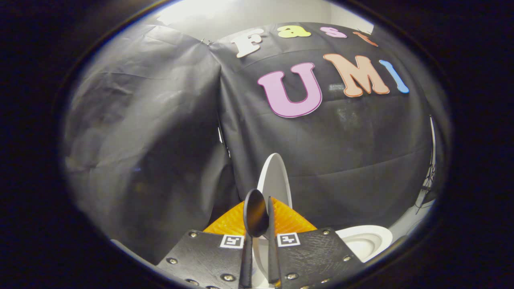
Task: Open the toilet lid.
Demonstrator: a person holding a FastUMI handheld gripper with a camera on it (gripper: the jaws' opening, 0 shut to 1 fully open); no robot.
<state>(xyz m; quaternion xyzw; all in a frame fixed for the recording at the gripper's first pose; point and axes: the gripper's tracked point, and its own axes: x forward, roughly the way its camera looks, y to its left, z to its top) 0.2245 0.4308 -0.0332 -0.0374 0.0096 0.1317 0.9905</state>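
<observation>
Gripper view. The tool (261, 224) points forward and somewhat upward toward the black cloth wall (140, 132) of the booth. Its two dark fingers (255, 212) stand close together, and the white toilet lid (276, 180) rises edge-on from the narrow gap between them. The fingers appear pinched on the lid's edge, one on each face. The left pad looks pressed to the lid. Contact on the right finger is less plain, so the grip is judged, not confirmed.

The lid stands close to upright, its rounded top clear above the fingertips and set against the cloth wall behind. Holding it by the thin edge gives the tool a hold on both faces, which suits swinging a hinged panel up and back.

Orange ribbed parts (291, 218) of the tool flank the fingers on either side, and two black plates with square markers (288, 239) sit below them.

Beside the tool, low on the right, part of the white toilet bowl (363, 241) is exposed, its rim and hollow open to view. This agrees with the lid being raised off it.

Assessment: the task looks nearly complete. The lid seems near the end of its swing. The remaining concern is release: let go short of its resting position, it could fall back onto the bowl.
</observation>
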